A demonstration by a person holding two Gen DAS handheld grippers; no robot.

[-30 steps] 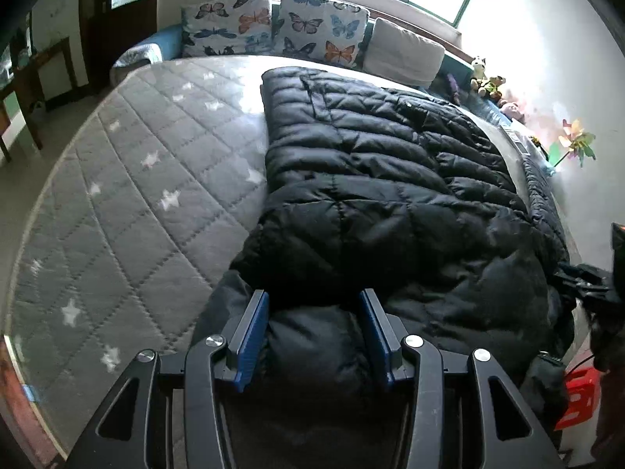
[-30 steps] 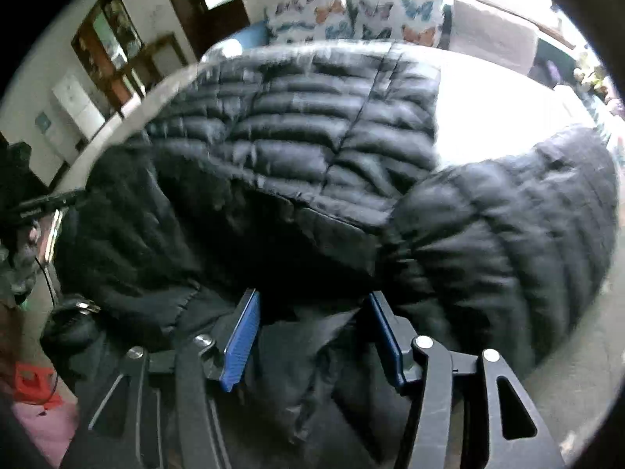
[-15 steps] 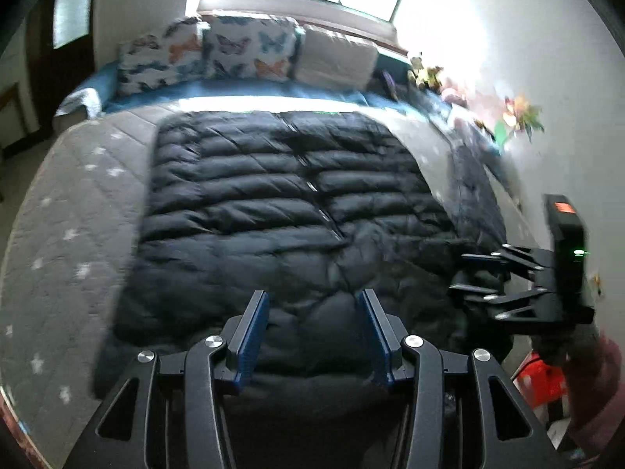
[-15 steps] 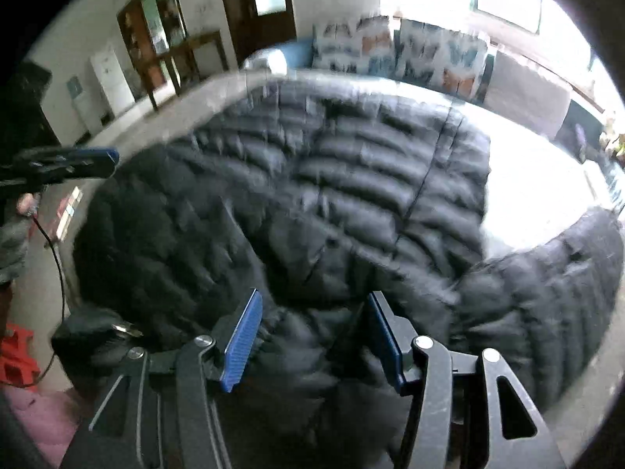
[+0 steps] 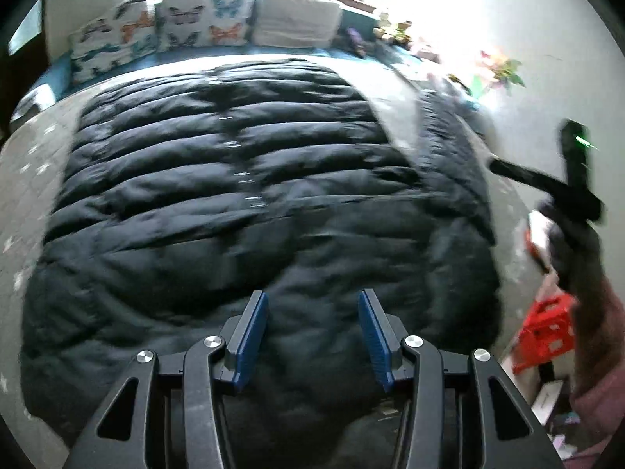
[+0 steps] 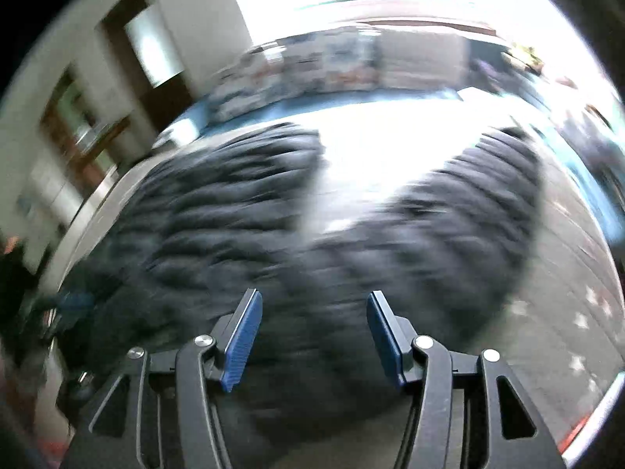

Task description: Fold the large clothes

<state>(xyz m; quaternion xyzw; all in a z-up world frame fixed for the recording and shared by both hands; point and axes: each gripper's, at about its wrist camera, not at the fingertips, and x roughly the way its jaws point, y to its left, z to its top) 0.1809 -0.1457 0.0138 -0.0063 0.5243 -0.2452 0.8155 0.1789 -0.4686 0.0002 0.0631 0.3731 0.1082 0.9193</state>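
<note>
Jacket spread on bed; both hand-held grippers wide open, holding nothing.

Jacket lay flat, front up, on the bed; one sleeve splayed out to the side; left hand-held gripper and right hand-held gripper hung above the near hem; right view blurred; judged next: grip sleeve cuff deep between the pads, fold across chest, smooth puffy quilting flat.

Black quilted jacket; butterfly-print pillows.
</note>
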